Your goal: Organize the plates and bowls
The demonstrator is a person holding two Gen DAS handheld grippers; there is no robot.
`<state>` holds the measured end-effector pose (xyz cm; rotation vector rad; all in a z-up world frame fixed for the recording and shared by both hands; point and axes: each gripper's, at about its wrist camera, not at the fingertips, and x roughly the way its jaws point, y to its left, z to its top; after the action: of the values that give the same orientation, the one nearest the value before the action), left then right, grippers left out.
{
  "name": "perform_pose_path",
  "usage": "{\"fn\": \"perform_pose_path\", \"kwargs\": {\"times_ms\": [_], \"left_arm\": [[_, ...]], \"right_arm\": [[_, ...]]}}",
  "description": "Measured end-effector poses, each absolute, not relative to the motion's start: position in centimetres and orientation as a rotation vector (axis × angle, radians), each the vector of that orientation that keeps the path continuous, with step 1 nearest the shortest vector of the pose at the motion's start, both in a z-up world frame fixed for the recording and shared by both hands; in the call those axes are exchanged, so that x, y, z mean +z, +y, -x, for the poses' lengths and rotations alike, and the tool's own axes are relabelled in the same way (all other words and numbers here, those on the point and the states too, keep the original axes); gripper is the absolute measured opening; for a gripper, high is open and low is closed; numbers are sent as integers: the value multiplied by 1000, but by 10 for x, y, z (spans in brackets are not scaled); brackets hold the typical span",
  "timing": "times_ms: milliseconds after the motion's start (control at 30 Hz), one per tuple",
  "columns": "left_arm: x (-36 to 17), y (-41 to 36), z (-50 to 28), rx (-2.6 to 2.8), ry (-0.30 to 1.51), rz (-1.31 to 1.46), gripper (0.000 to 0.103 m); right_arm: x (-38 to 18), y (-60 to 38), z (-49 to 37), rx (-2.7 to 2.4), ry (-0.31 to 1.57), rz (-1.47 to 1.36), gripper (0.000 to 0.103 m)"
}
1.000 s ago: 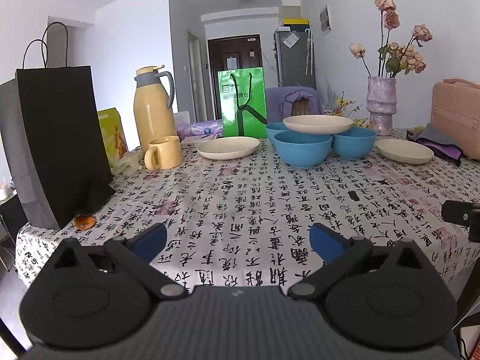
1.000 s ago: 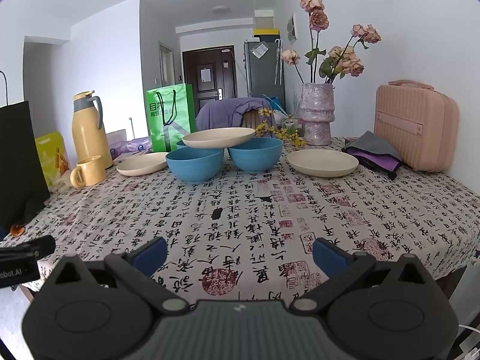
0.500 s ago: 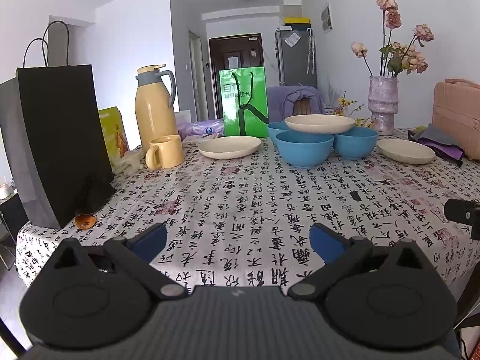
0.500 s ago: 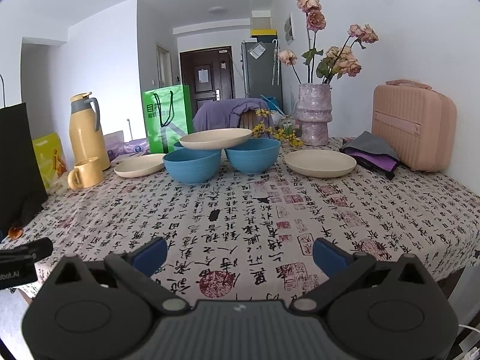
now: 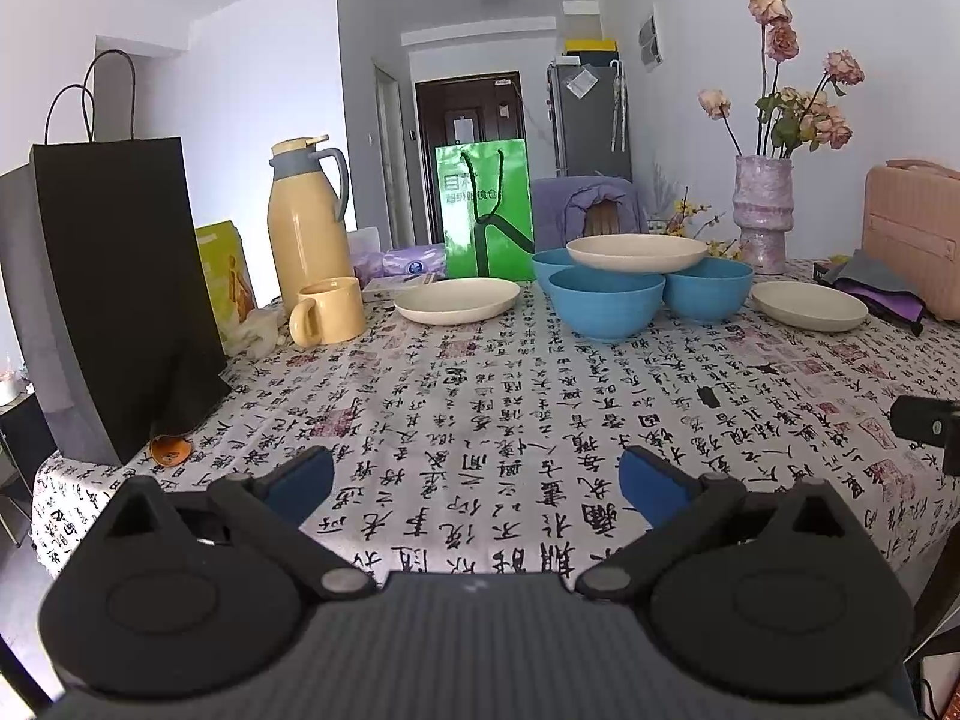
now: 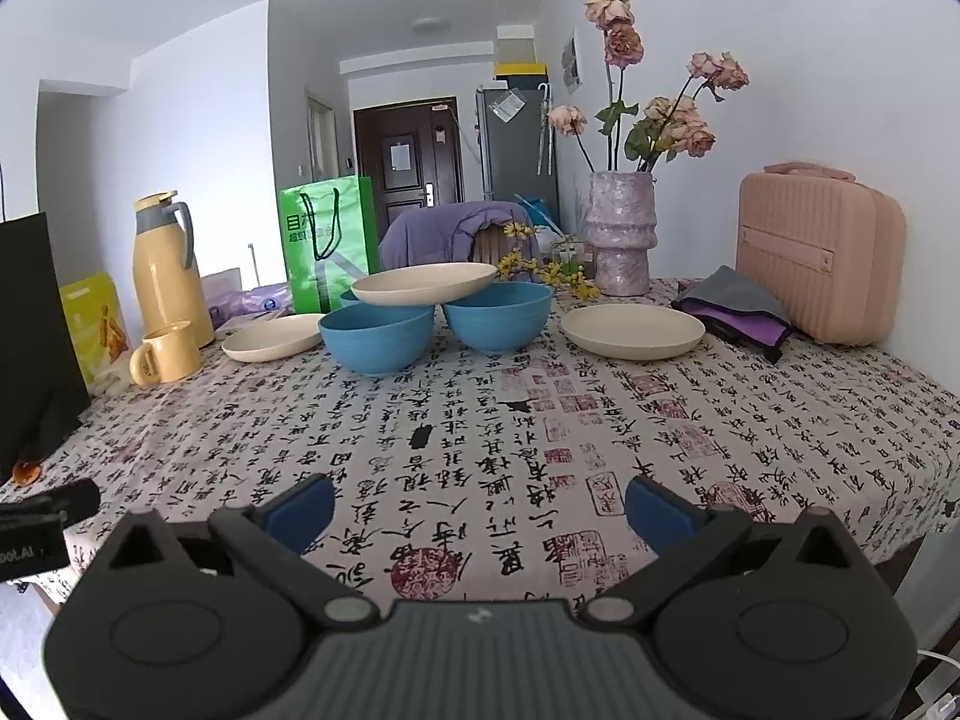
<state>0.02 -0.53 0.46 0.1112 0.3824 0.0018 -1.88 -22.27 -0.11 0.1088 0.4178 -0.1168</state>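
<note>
Bowls [image 6: 377,338]: three, blue, clustered
Plates [image 6: 632,331]: three, one atop bowls
Left gripper [image 5: 476,483]: agape, empty
Right gripper [image 6: 479,504]: agape, empty
Change: slightly closer

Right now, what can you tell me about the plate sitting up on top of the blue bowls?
The cream plate is round and shallow with a low raised rim, matte, maybe plastic or ceramic. It looks empty from this low angle. It rests across the rims of the blue bowls, which stand clustered under it, and it tilts slightly, its right side higher in the right wrist view. It sits near the table's far middle, in front of the green bag. Nothing else touches it.
</note>
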Motion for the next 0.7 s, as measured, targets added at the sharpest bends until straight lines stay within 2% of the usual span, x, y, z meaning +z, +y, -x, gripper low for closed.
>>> {"fn": "perform_pose_path", "kwargs": {"times_ms": [700], "left_arm": [[0, -7, 1, -34, 382, -101, 103]], "right_arm": [[-4, -223, 20, -116, 415, -111, 103]]}}
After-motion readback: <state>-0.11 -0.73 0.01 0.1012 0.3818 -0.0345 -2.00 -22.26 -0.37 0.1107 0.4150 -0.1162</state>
